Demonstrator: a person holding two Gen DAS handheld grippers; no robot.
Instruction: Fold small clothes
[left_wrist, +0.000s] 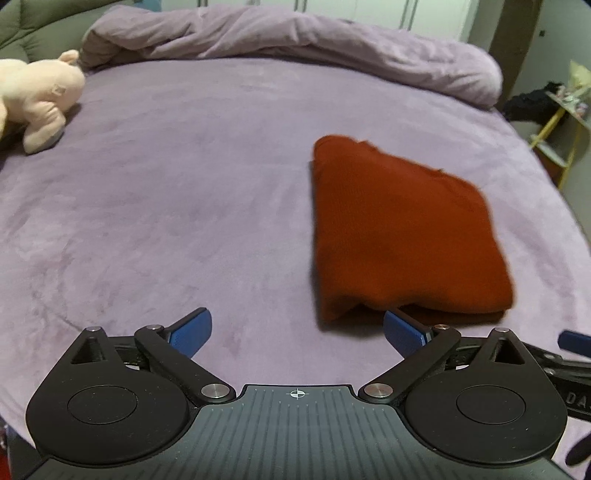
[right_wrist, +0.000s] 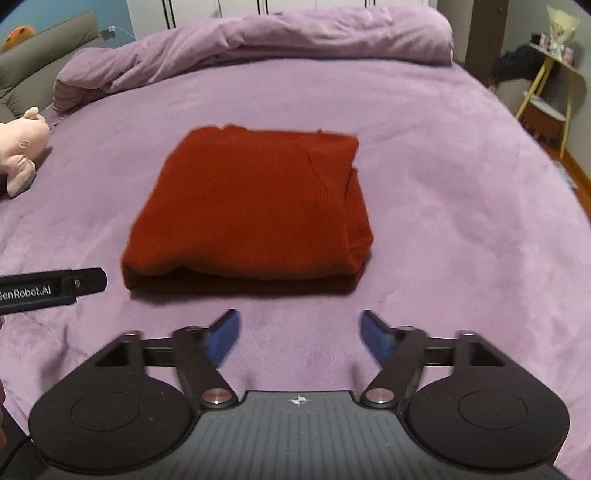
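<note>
A rust-red garment (right_wrist: 251, 210) lies folded into a thick rectangle on the purple bed cover (right_wrist: 461, 192). In the right wrist view it sits just ahead of my right gripper (right_wrist: 299, 334), whose blue pads stand apart with only bed cover between them. In the left wrist view the same garment (left_wrist: 402, 229) lies ahead and to the right. My left gripper (left_wrist: 297, 330) is wide open, nothing between its pads, and its right fingertip (left_wrist: 402, 332) overlaps the garment's near edge in the picture. The left gripper's side (right_wrist: 51, 286) shows at the left edge of the right wrist view.
A pink plush toy (left_wrist: 37, 99) lies at the bed's left side. A bunched purple duvet (left_wrist: 295, 33) runs along the far edge. A yellow-legged shelf (right_wrist: 546, 96) with dark items stands beyond the bed's right side, and a grey cushion (right_wrist: 33, 70) at the far left.
</note>
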